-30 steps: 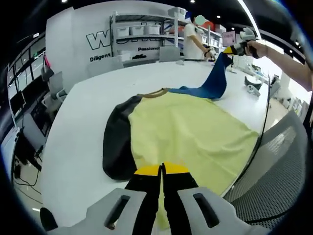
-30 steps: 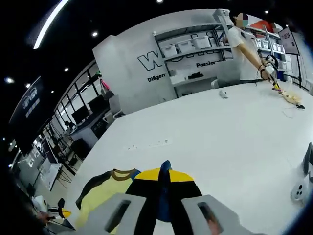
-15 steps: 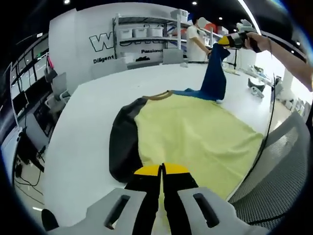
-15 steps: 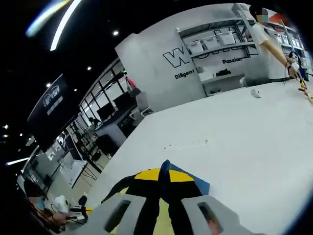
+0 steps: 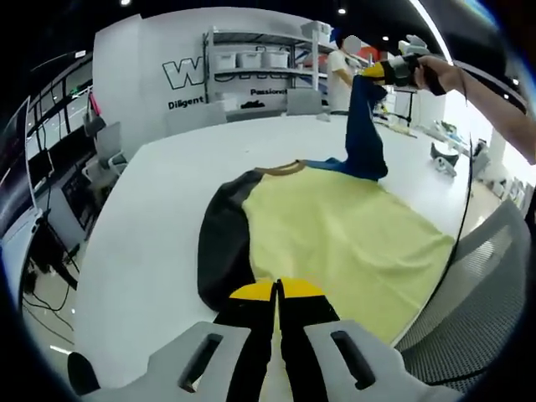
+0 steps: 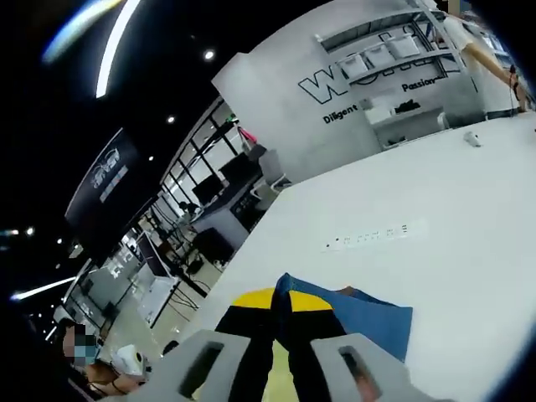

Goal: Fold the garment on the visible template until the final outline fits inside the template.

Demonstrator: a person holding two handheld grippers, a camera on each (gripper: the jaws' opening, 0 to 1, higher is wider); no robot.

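In the left gripper view the left gripper (image 5: 279, 295) rises from the bottom centre with its jaws pressed together on the near hem of the garment (image 5: 343, 234), a yellow shirt with a black sleeve (image 5: 224, 243) at centre left and a blue sleeve (image 5: 364, 126) at upper right. The shirt's body lies flat on the white bench (image 5: 142, 209), its right edge close to the bench's rim, beside a mesh chair back (image 5: 477, 318) at lower right. No template outline can be made out under the cloth. At the top right the right gripper (image 5: 378, 72), held in a hand (image 5: 435, 74), has the blue sleeve lifted clear so that it hangs in a tall fold above the collar end. In the right gripper view the right gripper (image 6: 282, 303) comes up from the bottom centre, jaws closed on the blue cloth, which spreads to the lower right over the bare bench, with a shelving rack (image 6: 394, 59) at the upper right. The risks, as I judge them: the sleeve is pinched by a small bite and could slip free mid-fold, dropping in a crumpled heap; or, carried across too far, it could drag the body sideways off the bench's near rim and leave the outline wider than wanted. A slack hem grip would let the whole shirt slide too.
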